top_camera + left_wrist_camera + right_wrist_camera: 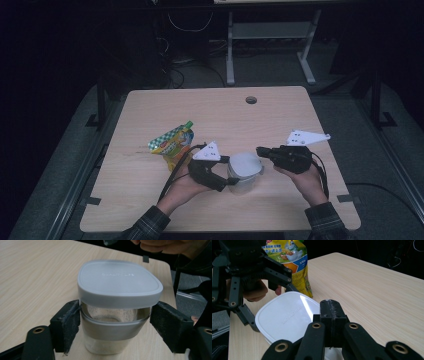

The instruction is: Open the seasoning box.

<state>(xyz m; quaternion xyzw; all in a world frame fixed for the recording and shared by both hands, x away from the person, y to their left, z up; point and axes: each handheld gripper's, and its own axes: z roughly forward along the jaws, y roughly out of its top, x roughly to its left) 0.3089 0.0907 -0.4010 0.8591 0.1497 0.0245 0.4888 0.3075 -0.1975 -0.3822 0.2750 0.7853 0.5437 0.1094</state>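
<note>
My left gripper (115,325) clamps the clear jar (113,337) just under its grey lid (117,281); the jar stands upright, lid up, on the table (280,120) near its front edge. My right gripper (331,312), jaws pressed together and empty, sits beside the lid.

Clear glass jar (112,322) — matt plastic lid (117,281) — wood-grain table (280,120).

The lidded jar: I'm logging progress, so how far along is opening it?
Done: the left gripper brackets the jar below its lid. In hand: the right gripper, jaws together, sits at the lid's edge. Left: the lid is on; the pouch lies untouched.
</note>
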